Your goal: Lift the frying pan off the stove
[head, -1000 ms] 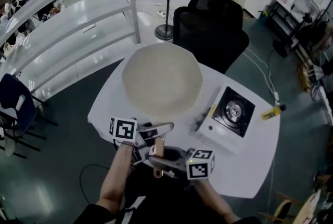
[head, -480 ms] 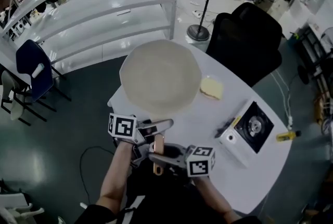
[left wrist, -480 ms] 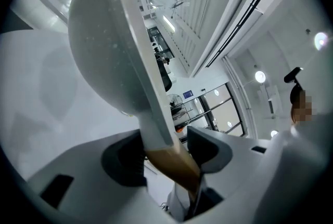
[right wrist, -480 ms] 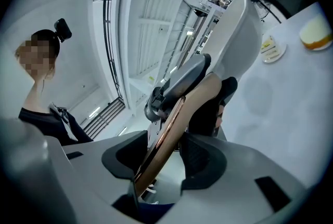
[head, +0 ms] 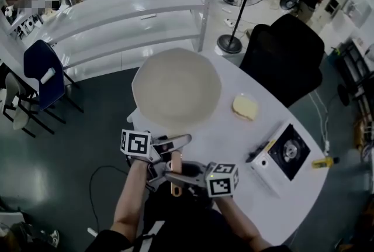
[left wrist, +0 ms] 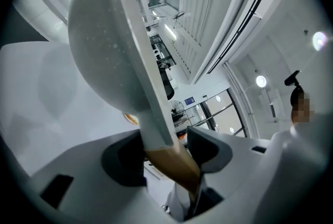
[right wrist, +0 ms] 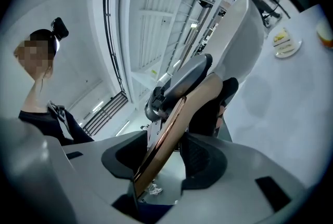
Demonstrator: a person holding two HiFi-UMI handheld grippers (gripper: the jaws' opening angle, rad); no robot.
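I see the person holding the frying pan [head: 175, 88] by its handle [head: 175, 164] with both tools, close in front of the body. The left gripper [head: 174, 144] takes the handle nearer to the pan. The right gripper [head: 175, 176] takes it lower, at the copper-coloured end.

In the left gripper view the fingers [left wrist: 208, 149] are clenched on the handle [left wrist: 169, 158], one on each side, and the pale round body of the pan [left wrist: 109, 56] stands up in front of them. In the right gripper view the fingers [right wrist: 204, 158] are also pressed on the handle [right wrist: 165, 137], which passes between them on a slant.

The pan is not on the stove [head: 285, 154]. It hangs over the left part of the white surface [head: 234, 140], and its shadow falls on that surface. The stove stands well apart from it, near the right edge of the surface. Between the pan and the stove lies a small pale yellow piece [head: 245, 106]; what it is I cannot tell. Behind the surface stand a black chair [head: 286, 55] and white shelves [head: 117, 5].
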